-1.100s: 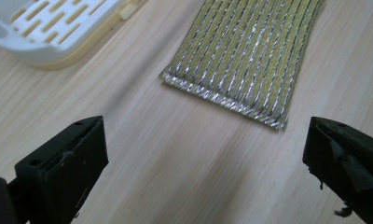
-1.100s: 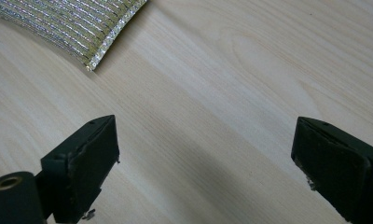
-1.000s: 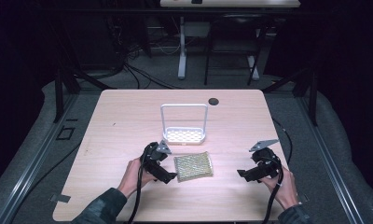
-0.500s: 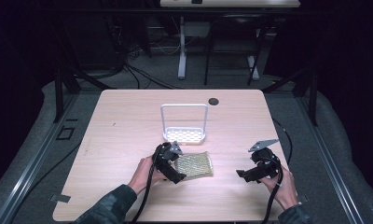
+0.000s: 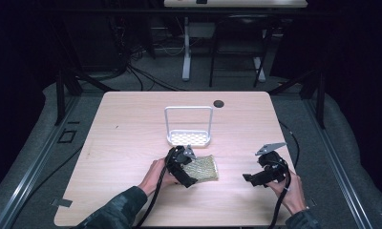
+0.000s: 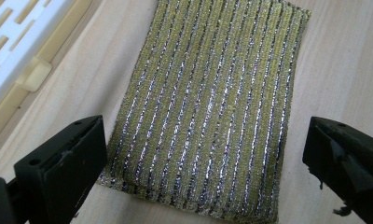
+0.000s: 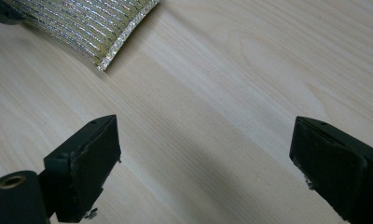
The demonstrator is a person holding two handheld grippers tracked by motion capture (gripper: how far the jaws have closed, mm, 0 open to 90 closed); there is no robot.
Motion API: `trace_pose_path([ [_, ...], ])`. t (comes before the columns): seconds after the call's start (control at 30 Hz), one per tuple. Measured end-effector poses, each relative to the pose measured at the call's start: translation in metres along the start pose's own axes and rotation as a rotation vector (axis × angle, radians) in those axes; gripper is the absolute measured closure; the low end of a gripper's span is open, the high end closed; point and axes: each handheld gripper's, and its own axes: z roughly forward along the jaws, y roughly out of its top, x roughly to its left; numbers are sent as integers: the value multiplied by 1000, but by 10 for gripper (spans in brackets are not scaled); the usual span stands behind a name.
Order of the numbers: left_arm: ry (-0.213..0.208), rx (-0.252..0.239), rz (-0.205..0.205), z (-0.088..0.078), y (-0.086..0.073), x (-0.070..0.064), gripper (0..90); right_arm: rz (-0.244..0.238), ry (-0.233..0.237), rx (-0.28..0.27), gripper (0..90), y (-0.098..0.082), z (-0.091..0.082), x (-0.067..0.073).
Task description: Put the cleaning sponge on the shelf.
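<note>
A yellow-green scouring sponge [image 5: 206,168] with silver stripes lies flat on the wooden table [image 5: 132,129], just in front of a white rack. My left gripper [image 5: 193,169] is open at the sponge's left end. In the left gripper view the sponge [image 6: 208,107] lies lengthwise between the wide-apart jaws of the gripper [image 6: 203,158], which do not touch it. My right gripper [image 5: 251,175] is open over bare wood to the right of the sponge. In the right gripper view, one corner of the sponge [image 7: 91,23] lies beyond the gripper [image 7: 208,163].
A white slotted rack [image 5: 189,138] with a tall wire handle stands right behind the sponge; its edge [image 6: 17,42] is in the left gripper view. A dark round grommet [image 5: 219,103] sits near the table's far edge.
My left gripper has moved right, from beside the sponge to over its left end. The right gripper and the sponge have stayed put.
</note>
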Motion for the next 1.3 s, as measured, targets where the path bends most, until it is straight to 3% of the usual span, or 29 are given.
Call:
trace_pose_path([
  [0.23, 38, 17, 12, 2, 0, -1, 0, -5, 2, 1, 83, 0, 0, 0],
  [0.5, 24, 26, 13, 5, 0, 0, 1, -5, 2, -2, 84, 0, -1, 0],
  [0.7, 47, 59, 36, 9, 0, -5, 41, 5, 2, -11, 91, -2, -4, -1],
  [1.3, 46, 57, 15, 6, -1, -5, 94, 10, 11, -19, 126, -3, -6, -2],
])
